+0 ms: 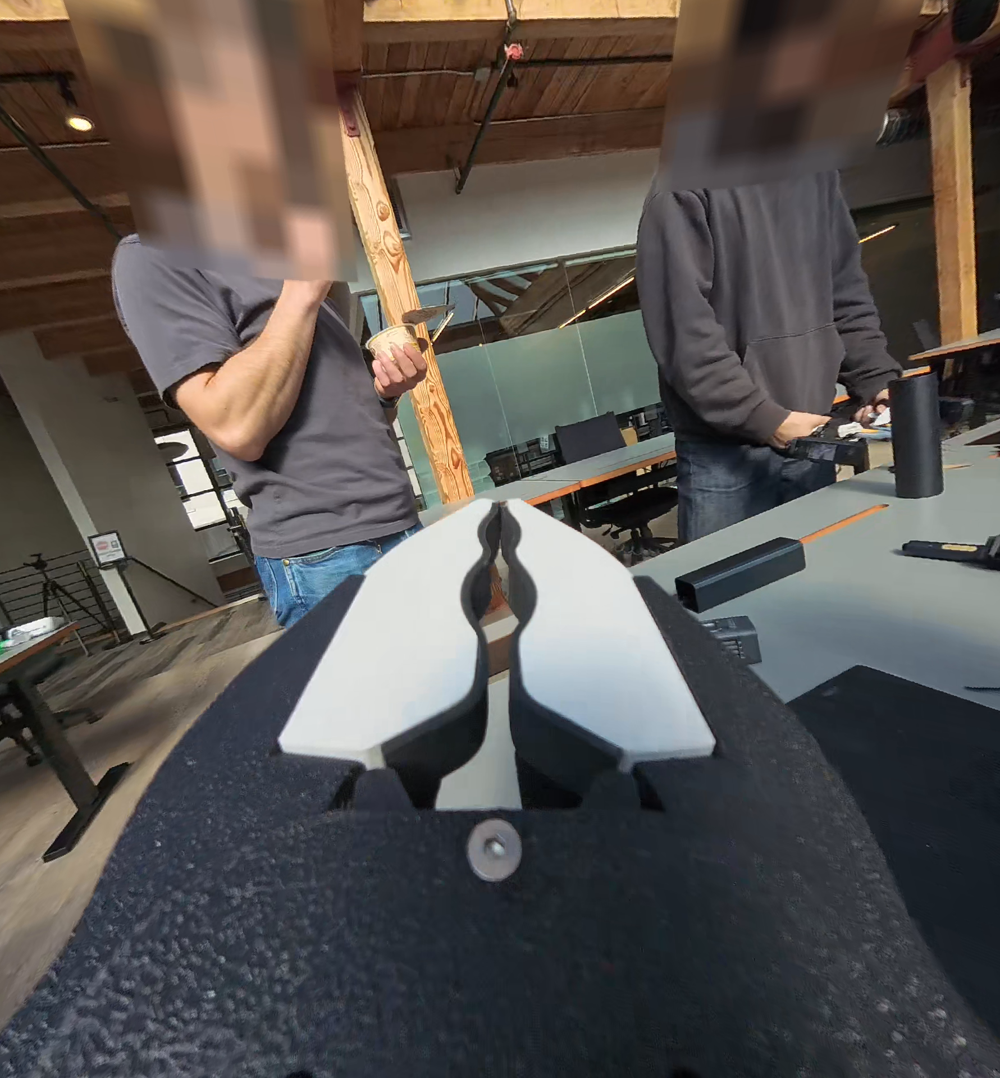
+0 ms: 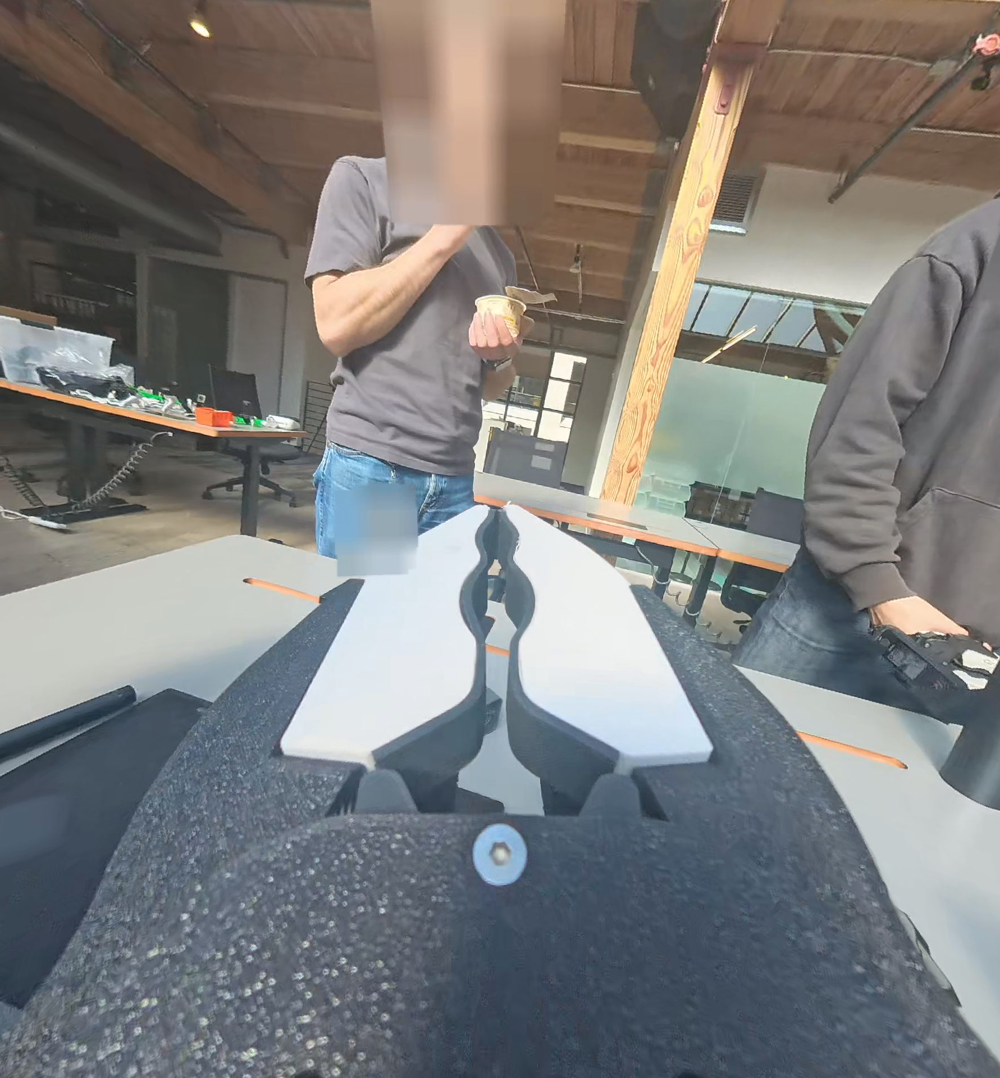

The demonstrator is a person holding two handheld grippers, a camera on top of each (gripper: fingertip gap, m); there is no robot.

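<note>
The left gripper (image 1: 498,513) has its two pale, flat-topped fingers (image 1: 416,641) clenched tip to tip with nothing between them; their dark inner faces are wavy, leaving small scalloped gaps behind the tips, a shape that looks meant to cradle rounded things. The right gripper (image 2: 500,513) is the same: white fingers (image 2: 404,647) pressed together at the tips, holding nothing, set in a coarse, speckled black body with a bright metal screw (image 2: 499,854) at six o'clock. Both point level and outward over the grey surface (image 1: 894,595), probably because they are simply being carried idle, clear of anything to grip. In the left wrist view, a matte black rectangular tube (image 1: 739,574) lies on the surface at three o'clock, just beside the fingers, with a dark textured mat (image 1: 923,816) at four o'clock and an upright black cylinder (image 1: 917,434) at two o'clock. In the right wrist view, a thin black rod (image 2: 48,729) lies at nine o'clock on another dark mat. Orange-edged slots cut the smooth surface. Farther out, at twelve o'clock, a person in a grey T-shirt (image 2: 410,350) holds a small paper cup (image 2: 503,315) upright, its lid peeled back, likely to keep the contents in. At three o'clock, a person in a dark hoodie (image 2: 923,437) rests a hand on a black device. A knotty timber post (image 2: 672,291) rises behind.
</note>
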